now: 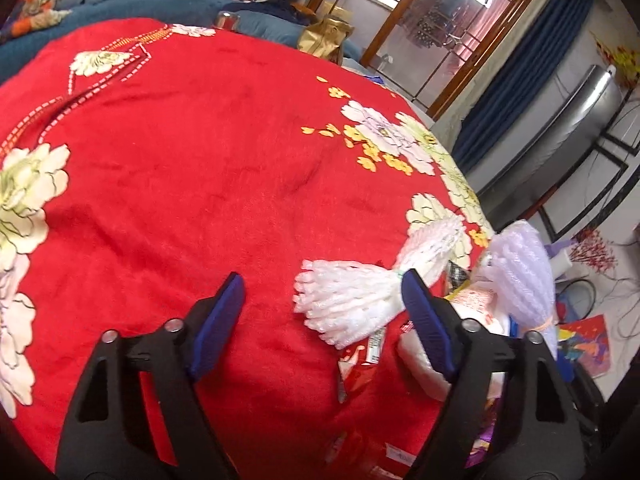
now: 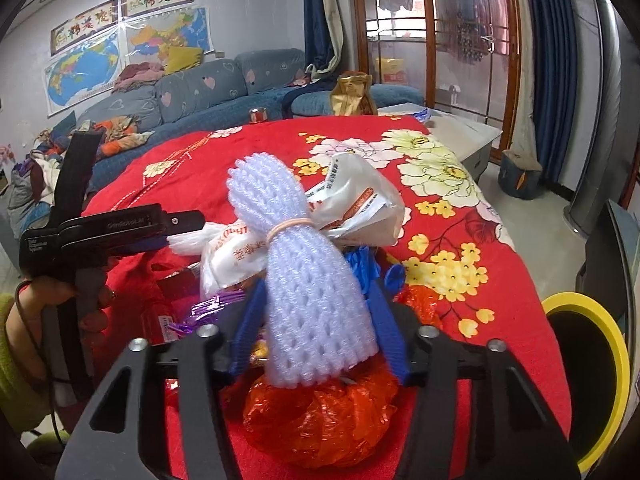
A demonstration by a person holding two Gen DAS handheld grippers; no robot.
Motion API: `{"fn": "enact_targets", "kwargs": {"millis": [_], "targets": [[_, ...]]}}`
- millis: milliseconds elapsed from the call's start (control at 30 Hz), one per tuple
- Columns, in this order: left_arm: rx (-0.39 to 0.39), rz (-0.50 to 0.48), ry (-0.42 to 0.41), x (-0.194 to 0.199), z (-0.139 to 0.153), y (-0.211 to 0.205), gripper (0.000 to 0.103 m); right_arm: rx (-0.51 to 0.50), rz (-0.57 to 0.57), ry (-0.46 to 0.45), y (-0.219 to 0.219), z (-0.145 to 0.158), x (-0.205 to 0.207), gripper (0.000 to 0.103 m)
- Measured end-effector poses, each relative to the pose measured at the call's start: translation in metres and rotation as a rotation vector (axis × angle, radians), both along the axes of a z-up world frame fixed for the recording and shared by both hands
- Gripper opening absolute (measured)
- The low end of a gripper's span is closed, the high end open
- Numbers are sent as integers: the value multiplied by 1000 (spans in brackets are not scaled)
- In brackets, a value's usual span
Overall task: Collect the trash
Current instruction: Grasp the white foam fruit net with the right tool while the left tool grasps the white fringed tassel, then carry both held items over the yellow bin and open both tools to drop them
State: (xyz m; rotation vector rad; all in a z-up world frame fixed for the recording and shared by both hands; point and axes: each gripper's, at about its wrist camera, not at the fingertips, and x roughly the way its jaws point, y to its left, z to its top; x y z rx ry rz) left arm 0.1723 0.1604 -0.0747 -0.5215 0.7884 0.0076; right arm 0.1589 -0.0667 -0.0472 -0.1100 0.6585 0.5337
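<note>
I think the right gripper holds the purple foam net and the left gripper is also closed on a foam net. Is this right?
Not quite. The right gripper does hold the purple foam net, but the left gripper is open, as the left wrist view shows; the white foam net lies between its fingers, ungripped.

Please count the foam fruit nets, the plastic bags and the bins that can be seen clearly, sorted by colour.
White foam net: 1
Lilac foam net, held in the right tool: 1
White printed plastic bag: 1
Orange plastic bag: 1
Yellow-rimmed bin: 1
Total: 5
</note>
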Motion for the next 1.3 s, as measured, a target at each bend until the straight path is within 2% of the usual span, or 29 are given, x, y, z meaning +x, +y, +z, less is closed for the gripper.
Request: {"fn": "enact_targets", "kwargs": {"millis": [67,167,200,333,433,700,867,1067,1300], "targets": [[-18,-17,-6,-1,2,-2,59,10,4,2,-1,1,-1,40],[-34,-35,-7,1,5,-6,40,24,8,0,-2,3,-3,36],[-42,-39,-4,1,5,-7,30,28,8,-2,-2,4,-4,36],[-59,-53,-11,0,9,-10,18,45,2,-11,-5,9,-6,35],[-34,-51,-41,-5,19,-15,10,61,-7,-22,-9,14,-9,34],[66,1,-184,-28,65,-21,7,109,-29,-44,-24,26,-15,34],[98,-8,-268,-38,95,-32,7,134,-61,-61,-37,33,-18,34],[104,-44,-319,-45,115,-53,7,161,-117,-77,-62,40,-18,34],[119,-113,-337,-44,122,-87,7,183,-199,-98,-96,49,-16,34]]}}
